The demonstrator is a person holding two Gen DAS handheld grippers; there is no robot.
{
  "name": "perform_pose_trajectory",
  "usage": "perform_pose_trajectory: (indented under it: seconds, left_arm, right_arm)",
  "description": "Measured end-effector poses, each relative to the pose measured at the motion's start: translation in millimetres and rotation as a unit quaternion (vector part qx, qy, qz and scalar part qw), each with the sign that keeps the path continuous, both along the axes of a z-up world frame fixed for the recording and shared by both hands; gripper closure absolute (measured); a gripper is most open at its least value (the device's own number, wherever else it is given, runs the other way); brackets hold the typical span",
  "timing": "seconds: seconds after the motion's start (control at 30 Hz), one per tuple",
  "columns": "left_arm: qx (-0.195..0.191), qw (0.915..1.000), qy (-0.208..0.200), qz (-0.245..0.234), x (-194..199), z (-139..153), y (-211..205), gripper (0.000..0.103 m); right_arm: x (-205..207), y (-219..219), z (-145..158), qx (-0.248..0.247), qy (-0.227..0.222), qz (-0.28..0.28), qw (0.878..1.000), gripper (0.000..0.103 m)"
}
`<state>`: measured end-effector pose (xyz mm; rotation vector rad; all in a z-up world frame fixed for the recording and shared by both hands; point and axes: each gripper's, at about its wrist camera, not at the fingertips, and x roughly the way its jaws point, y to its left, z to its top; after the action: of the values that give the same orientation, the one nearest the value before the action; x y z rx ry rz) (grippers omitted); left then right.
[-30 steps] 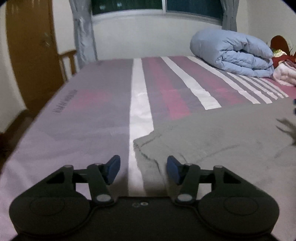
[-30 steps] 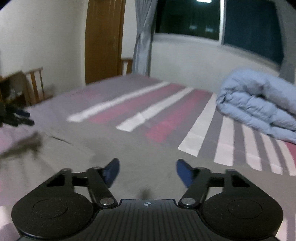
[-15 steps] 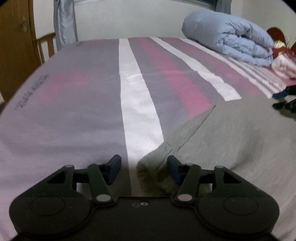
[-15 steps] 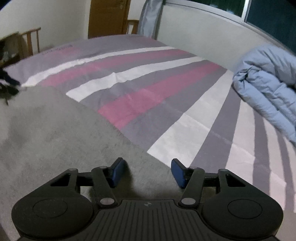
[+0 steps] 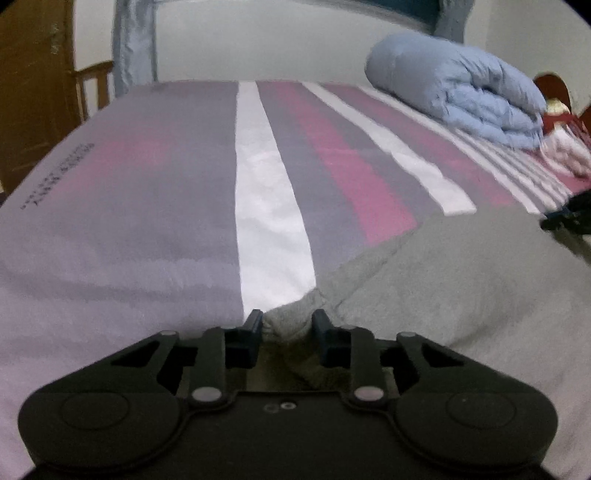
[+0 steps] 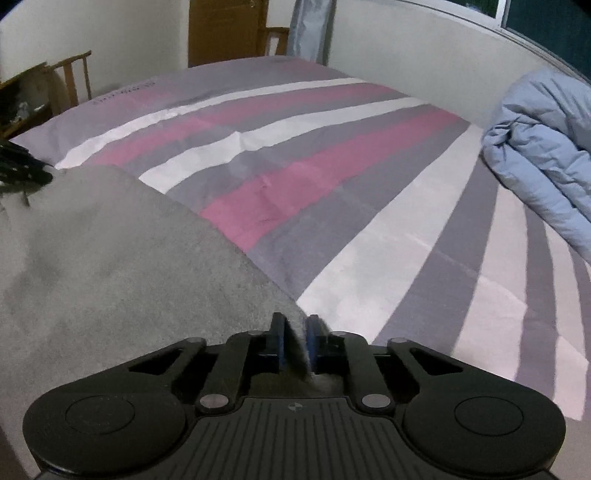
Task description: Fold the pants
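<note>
While both tools pinch grey pants [image 5: 461, 280] — left tool [image 5: 287, 328], right tool [image 6: 294, 338]

Striped bed [image 5: 155, 221] ahead of both grippers bare and flat up to far wall: wide free room. Grey pants [image 5: 461, 280] cover near part between grippers. Rolled blue quilt [image 5: 461, 85] blocks far right corner by wall. Chair [image 6: 74, 77] and door [image 6: 225, 29] stand off bed's left, far side.
</note>
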<state>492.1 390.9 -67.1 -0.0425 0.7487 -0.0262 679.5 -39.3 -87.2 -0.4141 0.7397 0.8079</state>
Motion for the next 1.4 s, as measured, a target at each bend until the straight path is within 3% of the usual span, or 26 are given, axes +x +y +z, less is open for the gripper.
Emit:
perform_pose_trajectory:
  seconds: [0.1, 0.17, 0.37, 0.47, 0.6, 0.73, 0.8, 0.87, 0.93, 1.0, 1.07, 1.1, 1.27, 1.4]
  left_arm:
    - [0.013, 0.9987, -0.050, 0.001, -16.9, 17.8, -6.3, 0.092]
    - [0.000, 0.9961, -0.088, -0.006, -35.1, 36.4, -5.1, 0.093]
    - [-0.021, 0.9882, -0.149, -0.028, -99.2, 80.7, -9.5, 0.093]
    - [-0.026, 0.9850, -0.167, -0.036, -138.8, 88.5, -21.9, 0.093]
    - [-0.036, 0.9834, -0.176, -0.025, -192.2, 82.7, -37.1, 0.093]
    - [-0.048, 0.9890, -0.140, 0.001, -225.2, 59.8, -44.1, 0.093]
    - [-0.041, 0.9950, -0.089, 0.022, -232.9, 43.0, -50.5, 0.088]
    - [-0.027, 0.9971, -0.046, 0.055, -243.2, 28.2, -55.2, 0.090]
    - [-0.032, 0.9948, -0.044, 0.085, -258.5, 26.5, -56.7, 0.087]
    - [-0.056, 0.9911, -0.056, 0.107, -270.8, 32.6, -56.6, 0.085]
    - [-0.080, 0.9866, -0.071, 0.124, -278.3, 41.5, -59.6, 0.081]
    - [-0.090, 0.9844, -0.071, 0.133, -278.4, 44.7, -61.4, 0.078]
    - [-0.166, 0.9754, -0.046, 0.137, -255.6, 43.6, -64.3, 0.076]
    - [-0.197, 0.9667, -0.033, 0.160, -243.8, 29.0, -56.2, 0.077]
  right_arm:
    - [-20.8, -10.0, 28.3, 0.023, -0.022, -0.003, 0.999, 0.094]
    - [-41.1, -20.3, 54.6, 0.041, -0.038, 0.003, 0.998, 0.094]
    - [-124.9, -56.7, 113.9, 0.068, -0.075, 0.017, 0.995, 0.094]
    - [-188.0, -69.2, 122.4, 0.053, -0.105, 0.034, 0.993, 0.094]
    - [-266.5, -81.5, 110.9, 0.050, -0.122, 0.048, 0.990, 0.094]
    - [-324.1, -90.3, 73.2, 0.056, -0.101, 0.026, 0.993, 0.094]
    - [-346.2, -89.9, 46.0, 0.050, -0.088, 0.003, 0.995, 0.093]
    - [-365.0, -91.9, 28.1, 0.053, -0.088, -0.023, 0.994, 0.093]
    - [-383.4, -101.7, 23.1, 0.082, -0.095, -0.059, 0.990, 0.092]
    - [-392.8, -113.6, 24.6, 0.123, -0.082, -0.097, 0.984, 0.084]
    - [-396.8, -126.5, 27.8, 0.159, -0.074, -0.138, 0.975, 0.045]
    - [-397.0, -131.9, 30.2, 0.172, -0.075, -0.155, 0.970, 0.039]
    - [-377.1, -146.1, 40.0, 0.249, -0.011, -0.216, 0.944, 0.038]
    - [-362.8, -139.6, 42.9, 0.286, 0.042, -0.240, 0.926, 0.039]
